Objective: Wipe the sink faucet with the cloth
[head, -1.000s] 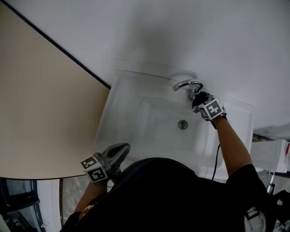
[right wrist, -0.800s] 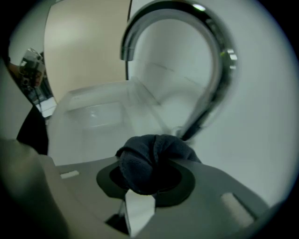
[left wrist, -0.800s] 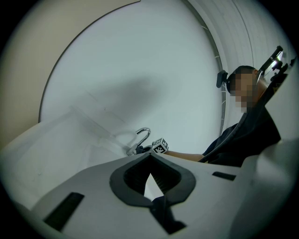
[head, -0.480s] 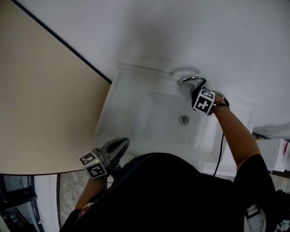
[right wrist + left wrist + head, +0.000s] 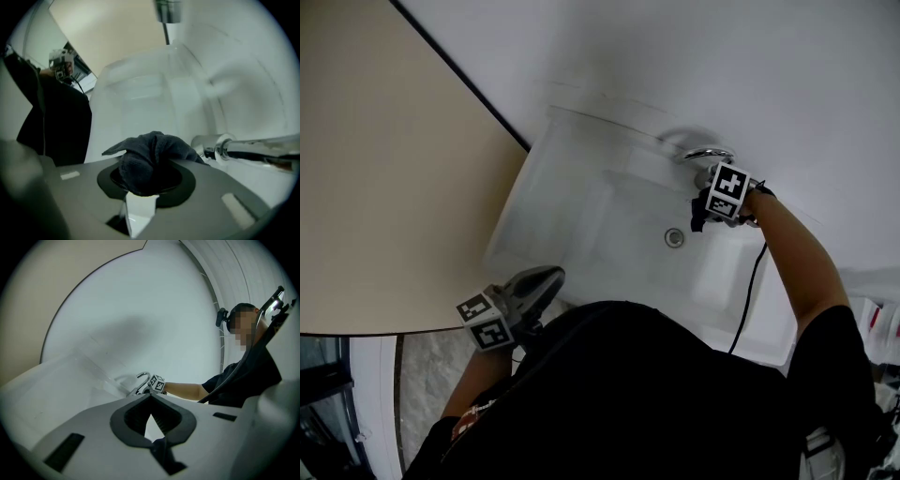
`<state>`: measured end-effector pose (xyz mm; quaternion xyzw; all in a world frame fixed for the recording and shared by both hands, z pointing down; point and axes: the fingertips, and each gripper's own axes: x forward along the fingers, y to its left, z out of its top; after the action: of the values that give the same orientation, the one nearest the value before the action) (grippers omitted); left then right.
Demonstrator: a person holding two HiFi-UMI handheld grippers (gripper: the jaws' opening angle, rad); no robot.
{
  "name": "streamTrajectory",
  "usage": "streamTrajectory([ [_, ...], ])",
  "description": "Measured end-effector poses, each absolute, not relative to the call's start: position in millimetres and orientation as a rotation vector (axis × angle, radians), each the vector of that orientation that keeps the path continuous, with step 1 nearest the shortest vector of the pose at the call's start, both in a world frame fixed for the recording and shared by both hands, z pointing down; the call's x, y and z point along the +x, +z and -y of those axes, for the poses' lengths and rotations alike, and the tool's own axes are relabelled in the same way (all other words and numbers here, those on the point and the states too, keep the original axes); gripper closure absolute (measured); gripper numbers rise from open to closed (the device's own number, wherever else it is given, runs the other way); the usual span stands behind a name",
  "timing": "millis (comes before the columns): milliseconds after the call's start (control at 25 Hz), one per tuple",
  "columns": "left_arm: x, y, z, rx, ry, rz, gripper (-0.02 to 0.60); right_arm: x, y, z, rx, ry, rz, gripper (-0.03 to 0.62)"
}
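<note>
The dark cloth point(image 5: 150, 157), soft, light and floppy by the look of it, is best held by the wad the right gripper point(image 5: 703, 211) clamps beside the slick chrome faucet point(image 5: 243, 149), while the left gripper point(image 5: 150, 414) is clenched on nothing.

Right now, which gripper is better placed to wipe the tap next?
The right. The right gripper is clamped on the dark cloth and sits beside the faucet. The left gripper is shut, empty, and back at the near edge of the sink, away from the faucet.
</note>
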<state>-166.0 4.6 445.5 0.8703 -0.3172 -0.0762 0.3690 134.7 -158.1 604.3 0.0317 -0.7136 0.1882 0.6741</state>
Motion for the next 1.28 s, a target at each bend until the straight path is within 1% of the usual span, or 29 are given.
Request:
streamTrajectory([
  [120,-170.9,446.3,-3.1,2.231,-0.197,0.825,0.581,137.5,593.6,149.0,0.020,0.368,1.585,0.503],
  [240,-172.8,446.9,-1.4,2.232,-0.205,0.828,0.581,145.5,574.7,109.6,-0.093,0.471,1.627,0.503],
  [320,-172.3,447.8,-1.0,2.230,-0.203,0.822,0.582,163.9,573.6,83.7,-0.088,0.527,1.655,0.502],
  [520,-160.2,454.7,3.9,2.214,-0.157,0.777,0.581,211.6,612.8,103.5,0.391,0.745,1.795,0.500],
  [600,-151.0,454.3,5.1,2.221,-0.128,0.757,0.582,209.6,628.7,122.0,0.535,0.759,1.878,0.500],
  [720,-140.6,452.2,5.6,2.234,-0.085,0.748,0.581,193.6,630.3,158.4,0.724,0.754,2.044,0.499],
  [840,-136.8,451.6,3.8,2.233,-0.055,0.763,0.582,192.9,641.9,174.1,0.829,0.707,2.064,0.494],
  [1080,-134.6,453.1,6.4,2.220,-0.017,0.768,0.581,193.1,676.8,196.5,1.019,0.821,2.022,0.496],
  [1280,-132.8,453.5,6.3,2.225,-0.020,0.763,0.581,189.5,654.3,185.2,1.061,0.707,2.080,0.497],
])
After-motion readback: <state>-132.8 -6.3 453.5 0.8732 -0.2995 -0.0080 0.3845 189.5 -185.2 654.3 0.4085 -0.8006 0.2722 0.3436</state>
